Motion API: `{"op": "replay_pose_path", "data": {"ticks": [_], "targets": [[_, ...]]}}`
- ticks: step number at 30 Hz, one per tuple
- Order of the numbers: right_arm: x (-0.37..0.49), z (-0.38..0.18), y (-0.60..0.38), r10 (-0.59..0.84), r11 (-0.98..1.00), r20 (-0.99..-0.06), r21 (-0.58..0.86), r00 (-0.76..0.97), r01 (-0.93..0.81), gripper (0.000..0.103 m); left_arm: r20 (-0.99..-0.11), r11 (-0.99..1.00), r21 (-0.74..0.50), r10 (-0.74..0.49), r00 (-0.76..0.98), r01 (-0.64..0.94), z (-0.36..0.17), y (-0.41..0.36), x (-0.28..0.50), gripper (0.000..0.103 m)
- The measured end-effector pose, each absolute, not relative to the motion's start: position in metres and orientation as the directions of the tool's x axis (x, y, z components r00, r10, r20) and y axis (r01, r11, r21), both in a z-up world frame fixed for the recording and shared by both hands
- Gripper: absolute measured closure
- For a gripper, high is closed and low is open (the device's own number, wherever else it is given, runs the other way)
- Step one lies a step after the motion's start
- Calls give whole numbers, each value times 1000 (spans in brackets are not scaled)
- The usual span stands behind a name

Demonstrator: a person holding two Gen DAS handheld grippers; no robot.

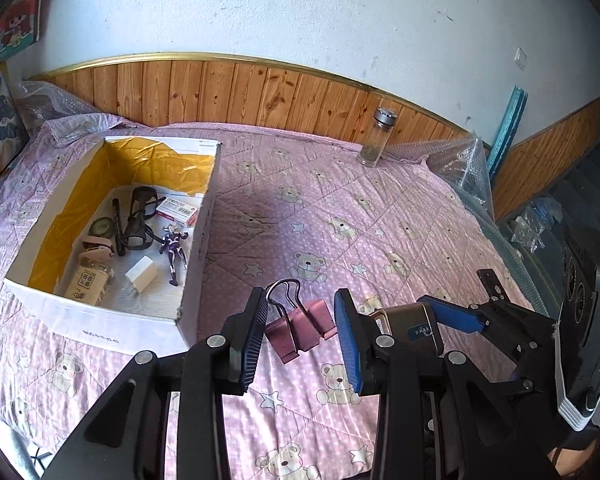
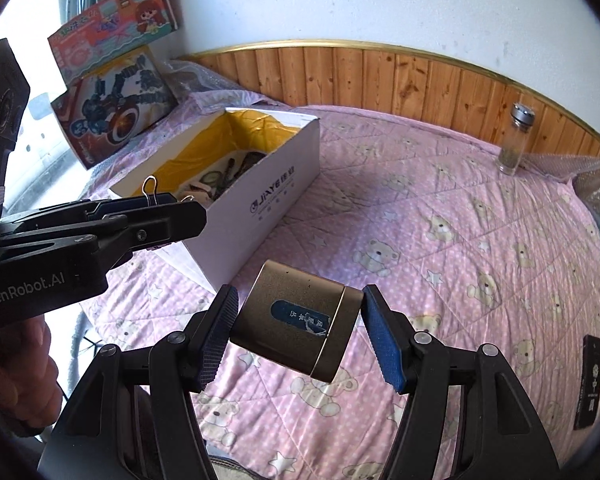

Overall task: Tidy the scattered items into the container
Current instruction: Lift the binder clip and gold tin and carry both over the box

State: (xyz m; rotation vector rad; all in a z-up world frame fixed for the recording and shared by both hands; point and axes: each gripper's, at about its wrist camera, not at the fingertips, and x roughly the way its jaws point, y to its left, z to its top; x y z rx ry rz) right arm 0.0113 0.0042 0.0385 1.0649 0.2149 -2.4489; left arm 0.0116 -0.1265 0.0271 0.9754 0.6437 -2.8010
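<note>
A pink binder clip [image 1: 300,330] hangs above the bedspread with my left gripper [image 1: 301,312] shut on it, just right of the box's near corner. The right wrist view shows that gripper [image 2: 180,210] from the side, with the clip's wire handle [image 2: 150,188] sticking up. My right gripper [image 2: 300,300] is shut on a tilted gold-brown tin [image 2: 296,320] with a blue label, held above the bed. The same tin [image 1: 412,326] appears at the right of the left wrist view. The white cardboard box [image 1: 198,240] with yellow lining holds a toy figure [image 1: 174,248], a medicine pack, goggles and other small things.
A glass bottle [image 1: 376,138] [image 2: 516,142] stands by the wooden wall panel at the back. A black flat remote-like object [image 2: 590,380] lies on the pink bedspread at the right. Toy boxes [image 2: 116,100] lean against the left wall. Bubble wrap [image 1: 460,160] lies at the bed's far right corner.
</note>
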Motion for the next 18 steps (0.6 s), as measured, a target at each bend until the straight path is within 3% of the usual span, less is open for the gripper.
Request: {"op": "replay_pose_path", "data": {"ticks": [18], "targets": [[-34, 81, -70, -439, -811, -692, 32, -573, 584, 37, -572, -857, -398, -48, -819, 328, 44, -216, 32, 67]]}}
